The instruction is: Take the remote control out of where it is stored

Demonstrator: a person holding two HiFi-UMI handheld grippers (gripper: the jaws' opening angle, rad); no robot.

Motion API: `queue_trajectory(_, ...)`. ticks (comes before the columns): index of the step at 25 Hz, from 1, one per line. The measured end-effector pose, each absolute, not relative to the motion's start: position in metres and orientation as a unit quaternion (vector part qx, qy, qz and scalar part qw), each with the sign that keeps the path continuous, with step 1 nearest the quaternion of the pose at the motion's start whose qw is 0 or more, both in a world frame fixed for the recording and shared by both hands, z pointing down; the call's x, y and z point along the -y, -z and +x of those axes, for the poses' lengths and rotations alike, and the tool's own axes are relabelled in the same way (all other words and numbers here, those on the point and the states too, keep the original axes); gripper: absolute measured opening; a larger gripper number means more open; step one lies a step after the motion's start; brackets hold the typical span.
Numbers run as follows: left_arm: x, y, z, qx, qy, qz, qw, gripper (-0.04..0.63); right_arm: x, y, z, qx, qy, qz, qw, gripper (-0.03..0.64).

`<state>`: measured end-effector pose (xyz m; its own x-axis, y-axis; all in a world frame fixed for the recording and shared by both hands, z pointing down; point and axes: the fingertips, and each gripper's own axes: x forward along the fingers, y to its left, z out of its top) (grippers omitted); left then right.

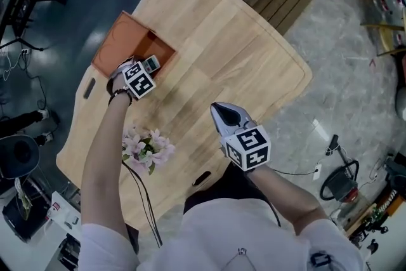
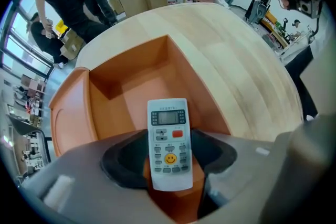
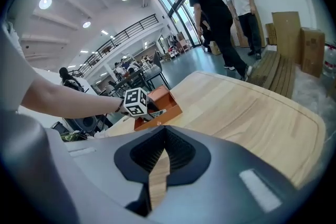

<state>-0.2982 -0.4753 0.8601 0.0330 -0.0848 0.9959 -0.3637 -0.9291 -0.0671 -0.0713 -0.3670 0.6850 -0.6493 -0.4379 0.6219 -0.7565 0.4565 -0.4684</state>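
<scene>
A white remote control [image 2: 169, 141] with a small screen, a red button and a yellow smiley button sits between the jaws of my left gripper [image 2: 169, 162], which is shut on its lower half. It hangs over the near edge of an open orange box [image 2: 121, 81]. From the head view, the left gripper [image 1: 147, 68] holds the remote [image 1: 151, 63] at the box's [image 1: 124, 41] near right corner. My right gripper [image 1: 223, 112] hovers over the middle of the wooden table [image 1: 241, 41], shut, with nothing in it. The right gripper view shows its jaws [image 3: 164, 136] closed together.
A bunch of pink flowers [image 1: 147, 148] lies near the table's front edge, with a black cable [image 1: 143, 193] running beside it. Two people [image 3: 220, 8] stand beyond the table's far end near cardboard boxes [image 3: 299, 34].
</scene>
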Motion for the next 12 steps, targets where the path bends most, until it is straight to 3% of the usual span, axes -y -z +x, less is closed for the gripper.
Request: queue_trajectory(12, 0.4729, -0.8619, -0.2983, 0.160, -0.678, 0.707, 0.122, 0.245, 0.3613, -0.6850, -0.0758, 0.830, -0.369, 0.358, 0.218, 0.028)
